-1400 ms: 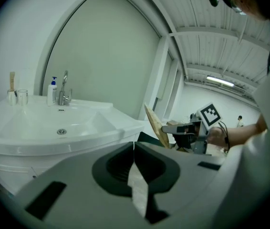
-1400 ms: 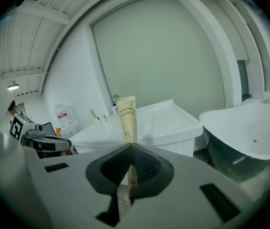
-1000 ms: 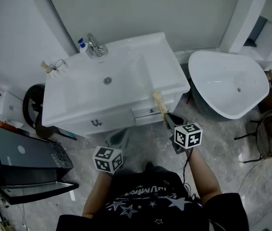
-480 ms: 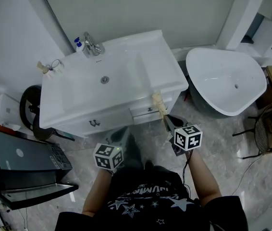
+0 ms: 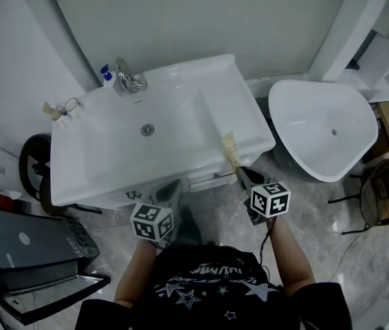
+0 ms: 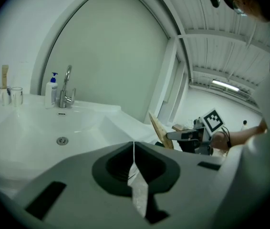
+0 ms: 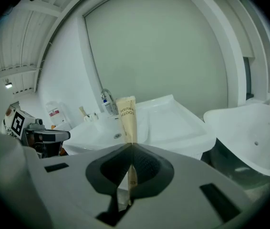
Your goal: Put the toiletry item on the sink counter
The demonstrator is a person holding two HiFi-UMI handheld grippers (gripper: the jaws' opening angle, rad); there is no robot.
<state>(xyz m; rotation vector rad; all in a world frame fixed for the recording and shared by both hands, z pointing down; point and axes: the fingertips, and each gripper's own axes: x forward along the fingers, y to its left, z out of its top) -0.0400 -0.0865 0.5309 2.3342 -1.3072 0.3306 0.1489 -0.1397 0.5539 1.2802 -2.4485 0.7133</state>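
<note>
Beige and flat, the packet (image 7: 127, 118) sticks up from the right gripper (image 7: 131, 144), whose jaws are pressed tight on its lower end, hiding that end. The packet is in the air at the front right corner of the sink (image 5: 112, 184). The left gripper (image 6: 134, 144) has its jaws together on nothing. At the back left corner a small cup (image 6: 4, 95) holds a wooden-handled thing beside a glass (image 6: 15, 95) whose contents are too small to tell.

Bright, even light throughout; both gripper views bulge, with dark vignetted corners.
</note>
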